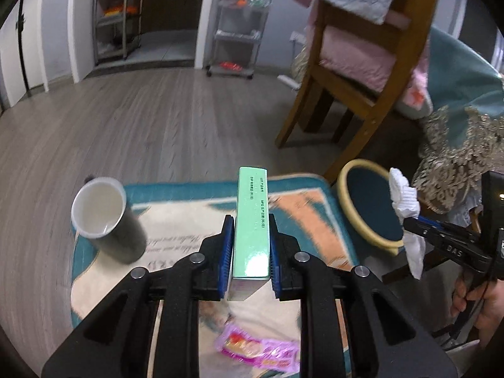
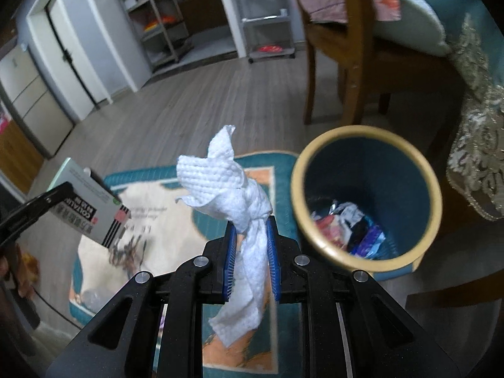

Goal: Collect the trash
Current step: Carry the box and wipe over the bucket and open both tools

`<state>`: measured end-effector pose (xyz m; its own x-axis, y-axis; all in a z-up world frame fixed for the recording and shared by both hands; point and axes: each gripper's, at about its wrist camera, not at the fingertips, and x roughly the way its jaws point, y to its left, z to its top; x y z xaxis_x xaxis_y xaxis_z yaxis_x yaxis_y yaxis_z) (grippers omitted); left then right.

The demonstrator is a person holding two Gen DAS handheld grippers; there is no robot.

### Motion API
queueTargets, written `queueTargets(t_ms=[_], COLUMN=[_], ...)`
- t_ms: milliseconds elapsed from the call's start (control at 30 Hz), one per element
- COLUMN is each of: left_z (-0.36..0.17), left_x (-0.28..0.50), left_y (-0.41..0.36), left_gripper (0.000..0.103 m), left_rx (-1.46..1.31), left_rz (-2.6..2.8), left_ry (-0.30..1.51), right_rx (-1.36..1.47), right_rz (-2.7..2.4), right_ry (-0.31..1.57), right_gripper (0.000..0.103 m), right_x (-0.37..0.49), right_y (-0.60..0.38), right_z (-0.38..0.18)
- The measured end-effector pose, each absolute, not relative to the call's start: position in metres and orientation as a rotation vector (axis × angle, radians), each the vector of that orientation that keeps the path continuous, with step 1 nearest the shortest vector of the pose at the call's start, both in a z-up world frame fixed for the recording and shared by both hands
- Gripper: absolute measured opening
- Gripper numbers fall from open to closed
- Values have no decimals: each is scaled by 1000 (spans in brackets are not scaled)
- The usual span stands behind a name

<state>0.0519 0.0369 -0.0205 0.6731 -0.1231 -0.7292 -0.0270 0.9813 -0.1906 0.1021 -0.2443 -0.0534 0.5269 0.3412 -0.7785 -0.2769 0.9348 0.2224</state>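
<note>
My left gripper [image 1: 250, 220] is shut on a long green box [image 1: 252, 220] and holds it above the rug; the box also shows in the right wrist view [image 2: 91, 208]. My right gripper [image 2: 251, 225] is shut on a crumpled white paper towel [image 2: 226, 186], held just left of the blue bin with a yellow rim [image 2: 431, 189]. The right gripper [image 1: 412, 225], the towel [image 1: 403, 198] and the bin [image 1: 343, 189] also show at the right of the left wrist view. The bin holds several wrappers [image 2: 346, 226]. A dark paper cup [image 1: 104, 217] and a pink wrapper [image 1: 258, 348] lie on the rug.
A teal, cream and orange rug [image 1: 315, 208] covers the floor below both grippers. A wooden chair [image 1: 356, 94] with pink cushions stands behind the bin. A table with a lace-trimmed teal cloth [image 2: 478, 145] is at the right. Shelving racks [image 1: 236, 25] stand at the far wall.
</note>
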Motion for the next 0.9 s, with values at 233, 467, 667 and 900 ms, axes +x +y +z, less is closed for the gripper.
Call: queueTargets(t_ms=[233,467,667,900], left_z=[-12,-20,-14,-28], left_x=[74,100,129,166], left_y=[-12,-61,-113,-171], left_gripper=[20,20,20,20], left_rx=[-139,-133,-71,-16], left_rz=[-129,-219,-334,-452], left_ry=[786,790,792,773], right_rx=[97,147,175,191], right_rz=[305,219,137,78], right_ry=[930,950,949,918], right_gripper=[20,20,20,20], right_x=[121,140,156,167], right_y=[-278,-318,-348,-372], right_z=[-54,-71,-82,-93])
